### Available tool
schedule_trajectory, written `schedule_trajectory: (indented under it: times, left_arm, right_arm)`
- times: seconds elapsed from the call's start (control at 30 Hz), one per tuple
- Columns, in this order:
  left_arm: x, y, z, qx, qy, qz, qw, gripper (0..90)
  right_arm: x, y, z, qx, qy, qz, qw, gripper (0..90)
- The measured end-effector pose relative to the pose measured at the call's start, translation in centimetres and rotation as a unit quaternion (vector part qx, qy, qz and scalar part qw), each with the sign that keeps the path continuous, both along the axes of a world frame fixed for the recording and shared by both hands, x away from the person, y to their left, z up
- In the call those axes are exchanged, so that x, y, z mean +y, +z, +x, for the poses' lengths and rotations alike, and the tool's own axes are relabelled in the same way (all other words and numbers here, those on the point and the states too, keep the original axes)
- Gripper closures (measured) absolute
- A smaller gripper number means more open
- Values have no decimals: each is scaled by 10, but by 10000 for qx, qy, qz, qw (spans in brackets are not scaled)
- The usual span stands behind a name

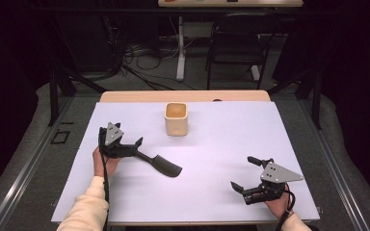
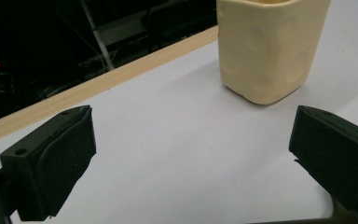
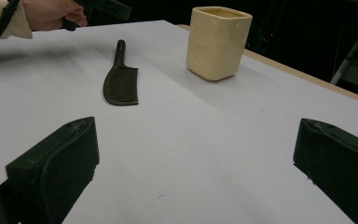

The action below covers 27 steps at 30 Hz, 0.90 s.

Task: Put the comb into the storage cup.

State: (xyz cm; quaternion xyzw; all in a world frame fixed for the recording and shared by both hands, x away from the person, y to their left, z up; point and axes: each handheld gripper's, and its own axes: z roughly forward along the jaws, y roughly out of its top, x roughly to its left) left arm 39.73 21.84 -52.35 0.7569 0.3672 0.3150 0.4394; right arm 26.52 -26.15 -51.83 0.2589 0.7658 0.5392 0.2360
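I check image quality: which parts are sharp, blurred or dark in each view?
High view: white table evenly lit, surroundings dark. Left gripper view: cream cup slightly soft. Right gripper view: black comb sharp, near pads blurred.

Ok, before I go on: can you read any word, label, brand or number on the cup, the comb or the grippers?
None can be read.
Cup: plain cream sides, no print, in both gripper views.
Comb: dark with ridged lines, no lettering visible.
Left gripper and right gripper: grey plates and black jaws, no marking legible.
Coloured shapes on the far table: too small to read.
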Motion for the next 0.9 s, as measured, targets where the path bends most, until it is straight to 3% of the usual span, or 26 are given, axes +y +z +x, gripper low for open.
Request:
schedule_trajectory:
  times: [0.2,0.37,0.4,0.47,0.5,0.53,0.57,0.63,0.73,0.9]
  left_arm:
    - [-3,-4,7,222,-34,107,9997,179]
    - [-3,-7,10,427,-124,163,9989,430]
    - [-5,-9,11,616,-202,231,9976,508]
    - [-6,-12,13,803,-208,325,9960,629]
    - [-6,-12,13,803,-208,325,9960,684]
    - [-6,-14,14,965,-190,366,9945,746]
    - [-6,-14,14,965,-190,366,9945,783]
    - [-4,-17,15,1181,-197,378,9921,859]
    - [-4,-18,15,1265,-217,391,9910,900]
    - [-3,-19,15,1427,-217,614,9876,900]
  right_arm:
    - [0,0,0,-2,-15,-41,10000,0]
    - [0,0,-1,-18,-6,-62,10000,0]
    - [0,0,-1,-21,-4,-67,10000,0]
    - [0,0,-1,-15,-4,-67,10000,0]
    - [0,0,-1,-15,-4,-67,10000,0]
    - [-1,0,-1,-8,-9,-61,10000,0]
    - [-1,0,-1,2,-12,-64,10000,0]
    - [-1,0,-1,3,-4,-78,10000,0]
    - [-1,0,-2,-1,-1,-65,10000,0]
    - [-1,0,-2,13,-9,-73,10000,0]
